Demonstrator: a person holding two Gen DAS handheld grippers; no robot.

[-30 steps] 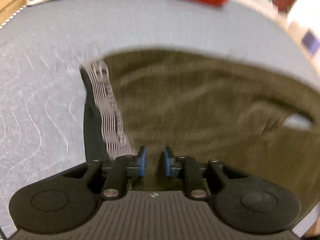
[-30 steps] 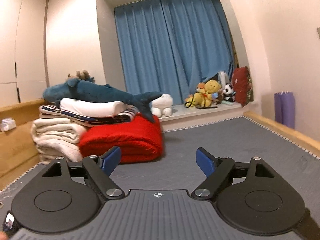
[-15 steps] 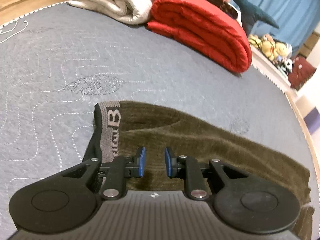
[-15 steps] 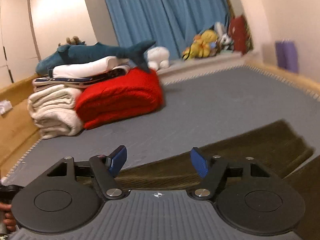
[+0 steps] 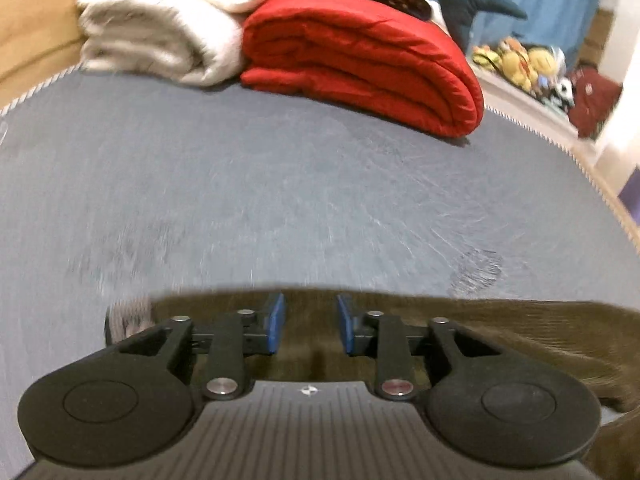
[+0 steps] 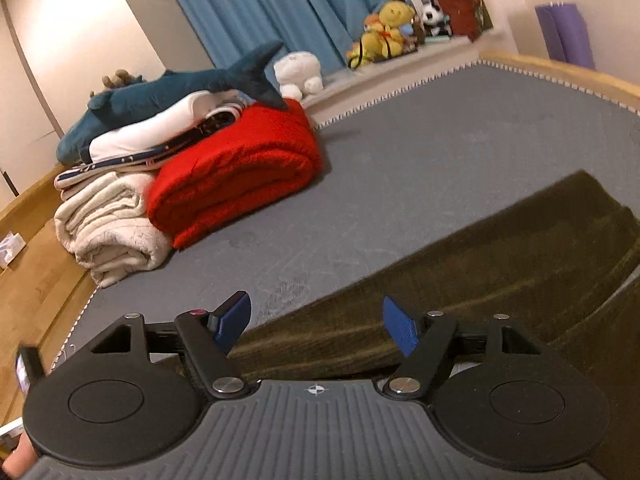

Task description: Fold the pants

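Note:
Dark olive pants lie flat on the grey mattress, their grey waistband blurred at the left. My left gripper hovers over the pants' far edge near the waistband. Its jaws are opening, and no cloth is pinched between the blue pads. In the right wrist view the pants stretch away to the right. My right gripper sits low over their near-left part. Its jaws stand wide and are opening a little, with nothing gripped.
A folded red blanket and white blankets are stacked at the head of the bed, with a shark plush on top. Stuffed toys line the window ledge. A wooden bed frame borders the mattress.
The left view slid from above the pants toward their far edge, and the left jaws spread wider. The right gripper dipped from facing the room down to the pants.

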